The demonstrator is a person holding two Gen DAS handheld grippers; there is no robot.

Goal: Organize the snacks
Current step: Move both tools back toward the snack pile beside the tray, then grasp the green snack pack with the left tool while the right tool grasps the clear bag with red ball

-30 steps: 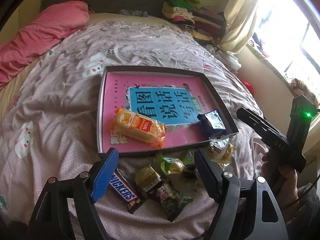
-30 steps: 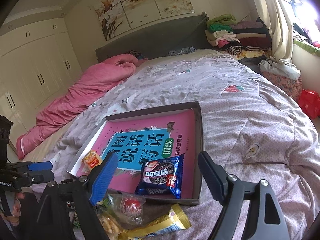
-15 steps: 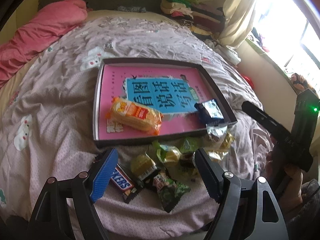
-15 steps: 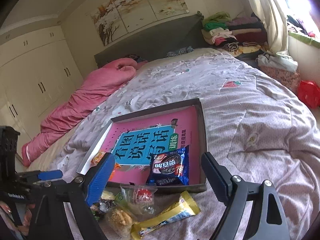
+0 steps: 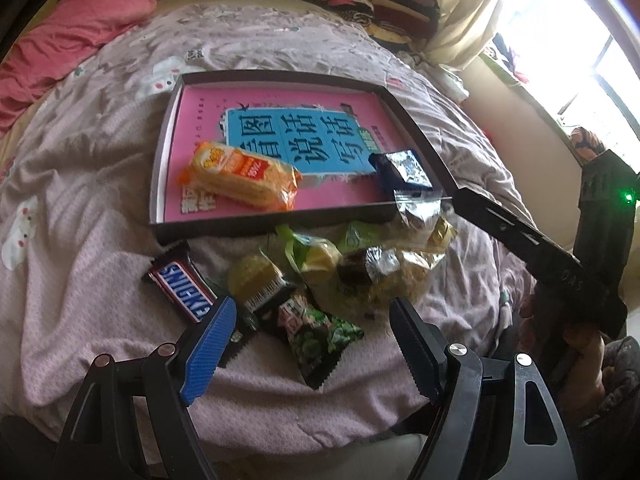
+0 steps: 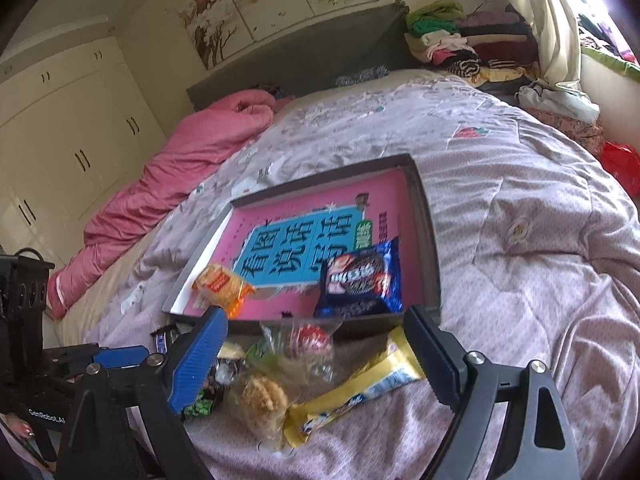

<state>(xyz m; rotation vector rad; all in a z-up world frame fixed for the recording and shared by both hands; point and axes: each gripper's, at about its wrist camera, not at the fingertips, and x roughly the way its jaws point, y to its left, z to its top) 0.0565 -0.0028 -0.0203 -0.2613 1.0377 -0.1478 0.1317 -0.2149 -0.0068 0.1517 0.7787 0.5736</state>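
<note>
A dark-rimmed tray [image 5: 280, 226] with a pink book in it lies on the quilt. In it are an orange cracker pack [image 5: 240, 176] and a blue cookie pack [image 5: 400, 170]. Loose snacks are piled before its near rim: a Snickers bar [image 5: 182, 286], a yellow cake [image 5: 256, 280] and a green packet [image 5: 316, 334]. My left gripper [image 5: 312, 308] hangs open just above the green packet, holding nothing. My right gripper [image 6: 316, 316] is open over a clear packet with a red sweet [image 6: 308, 340], a round pastry [image 6: 260, 396] and a long yellow wrapper [image 6: 356, 392].
The tray [image 6: 424, 240] rests mid-bed on a wrinkled lilac quilt [image 6: 520, 280]. A pink duvet [image 6: 180, 168] is bunched at the far left, and folded clothes [image 6: 460, 44] are stacked by the headboard. The other gripper [image 5: 516, 236] and a hand [image 5: 584, 356] reach in from the right.
Both grippers have come forward and down toward the snack pile, which now sits higher in each view. The right jaws stand slightly wider. Nothing was picked up.
</note>
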